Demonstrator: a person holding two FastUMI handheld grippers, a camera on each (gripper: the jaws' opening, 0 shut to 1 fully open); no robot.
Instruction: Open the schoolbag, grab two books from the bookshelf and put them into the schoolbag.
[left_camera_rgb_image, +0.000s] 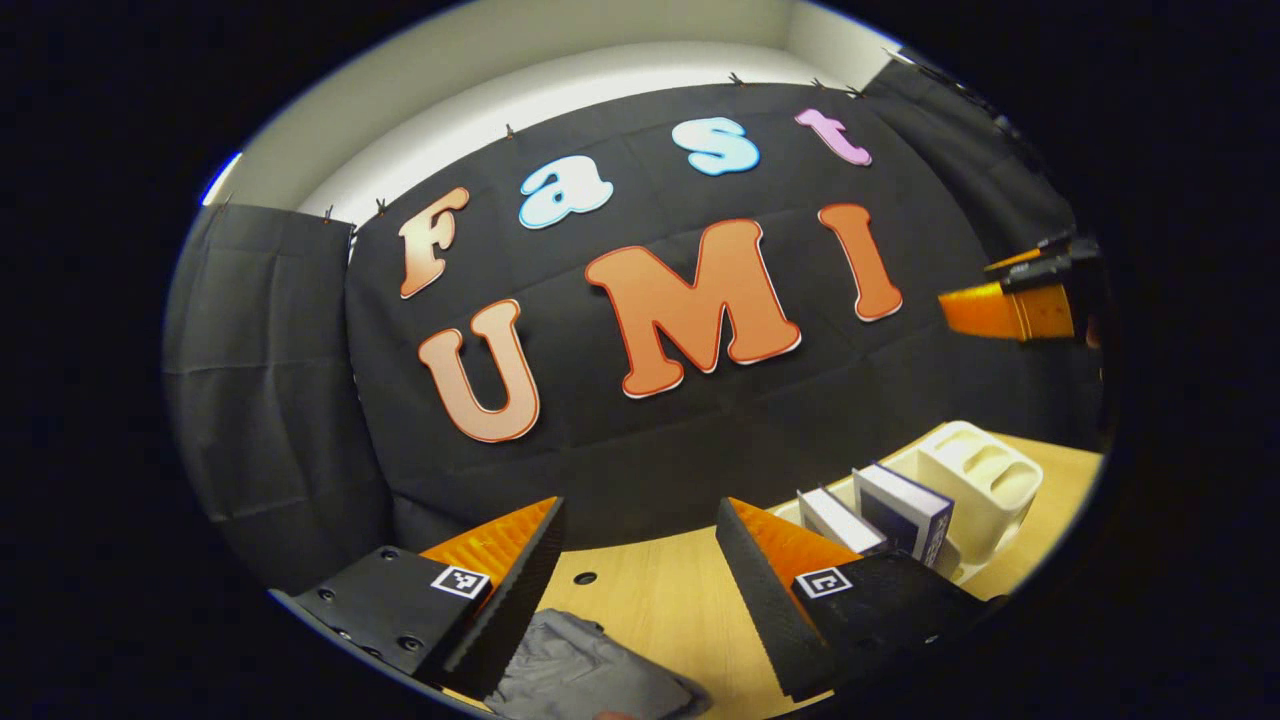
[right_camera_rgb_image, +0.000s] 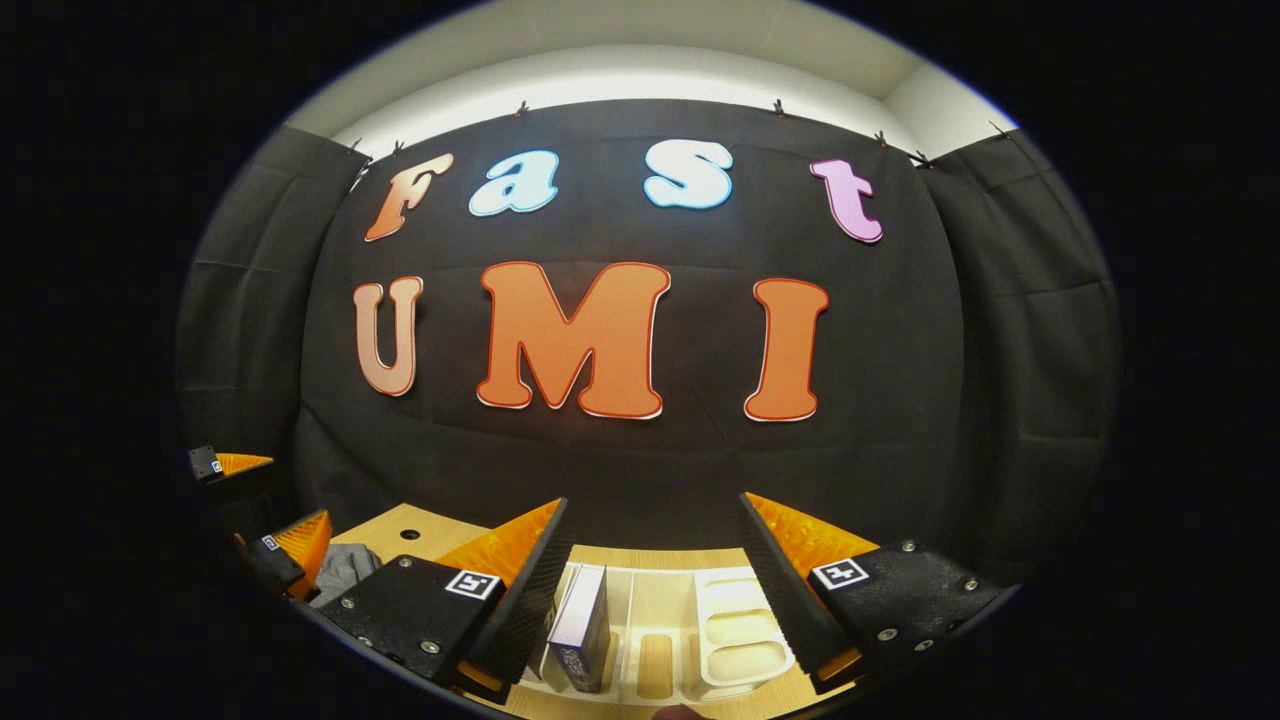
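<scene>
Left gripper view: both hand-held grippers gape empty; schoolbag (left_camera_rgb_image: 590, 675), seemingly grey, is cut off below.

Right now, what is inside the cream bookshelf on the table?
Two books stand upright in the bookshelf, side by side in its slots. The compartments beside them look empty. The books' lower parts are hidden by the shelf wall and by the left tool's finger.

Black cloth wall (right_camera_rgb_image: 640, 460) — pale wooden table (left_camera_rgb_image: 650, 600) below, white ceiling (right_camera_rgb_image: 640, 60) above.
</scene>
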